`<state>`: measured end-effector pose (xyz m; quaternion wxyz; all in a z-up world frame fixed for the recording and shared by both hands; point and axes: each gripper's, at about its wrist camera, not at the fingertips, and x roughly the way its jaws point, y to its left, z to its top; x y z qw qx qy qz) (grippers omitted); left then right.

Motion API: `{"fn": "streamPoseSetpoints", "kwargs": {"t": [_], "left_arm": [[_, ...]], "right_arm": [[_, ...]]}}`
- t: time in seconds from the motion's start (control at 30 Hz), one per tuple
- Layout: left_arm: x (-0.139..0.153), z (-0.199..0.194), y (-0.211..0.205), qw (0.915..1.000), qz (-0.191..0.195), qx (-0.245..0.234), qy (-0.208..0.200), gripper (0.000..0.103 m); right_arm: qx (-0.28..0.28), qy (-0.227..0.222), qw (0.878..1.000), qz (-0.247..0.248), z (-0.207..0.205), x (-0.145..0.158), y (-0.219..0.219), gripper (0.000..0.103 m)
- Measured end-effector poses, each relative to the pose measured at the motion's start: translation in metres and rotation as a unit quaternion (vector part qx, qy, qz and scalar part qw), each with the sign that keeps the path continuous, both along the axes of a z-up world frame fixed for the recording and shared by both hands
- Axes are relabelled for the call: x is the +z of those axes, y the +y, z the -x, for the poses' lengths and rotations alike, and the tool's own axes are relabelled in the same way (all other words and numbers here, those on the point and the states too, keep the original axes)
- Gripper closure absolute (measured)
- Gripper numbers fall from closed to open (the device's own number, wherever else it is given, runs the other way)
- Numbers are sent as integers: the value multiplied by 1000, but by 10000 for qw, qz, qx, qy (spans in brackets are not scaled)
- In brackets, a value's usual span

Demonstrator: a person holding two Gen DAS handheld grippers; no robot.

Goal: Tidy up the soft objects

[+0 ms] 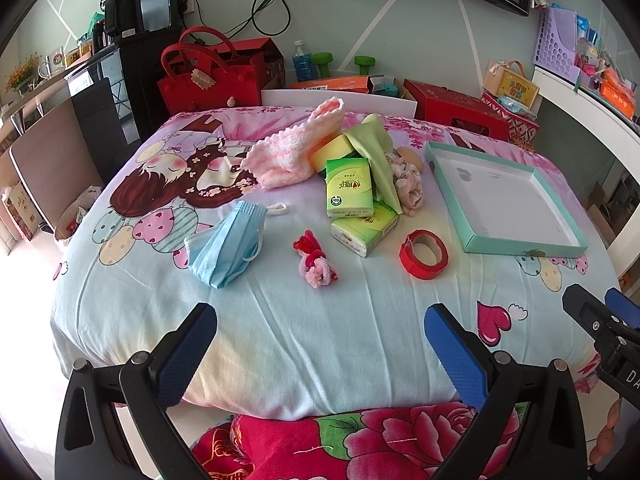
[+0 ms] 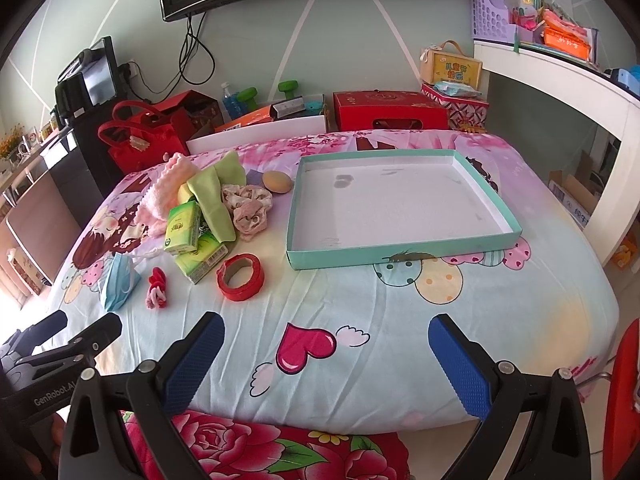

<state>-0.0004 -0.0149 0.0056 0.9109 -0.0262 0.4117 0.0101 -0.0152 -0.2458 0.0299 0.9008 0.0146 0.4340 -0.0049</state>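
A cartoon-print quilt (image 1: 280, 320) covers the surface. On it lie a blue face mask (image 1: 228, 244), a red and pink hair tie (image 1: 316, 260), two green tissue packs (image 1: 348, 188), a pink knitted cloth (image 1: 288, 152), a green cloth (image 1: 372, 148) over a yellow sponge (image 1: 332, 150), a beige scrunchie (image 1: 408, 184) and a red tape roll (image 1: 424, 254). A shallow teal box lid (image 2: 400, 252) lies to their right with nothing inside. My left gripper (image 1: 320, 344) hovers open at the near edge. My right gripper (image 2: 326, 356) is open too, in front of the lid.
Behind the quilt stand a red bag (image 1: 208, 80), red gift boxes (image 2: 390, 114), green dumbbells (image 1: 344, 64) and a blue bottle (image 1: 302, 62). A white shelf (image 2: 560, 76) with clutter runs along the right. A red floral blanket (image 1: 360, 444) lies below the near edge.
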Motion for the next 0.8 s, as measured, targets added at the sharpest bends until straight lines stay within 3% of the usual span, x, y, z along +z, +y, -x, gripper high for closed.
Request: {"fn": "streamPoseSetpoints", "kwargs": {"t": [0.8], "left_arm": [[4, -8, 6, 10000, -57, -65, 32, 0]], "right_arm": [[130, -58, 9999, -45, -5, 8, 4, 0]]}}
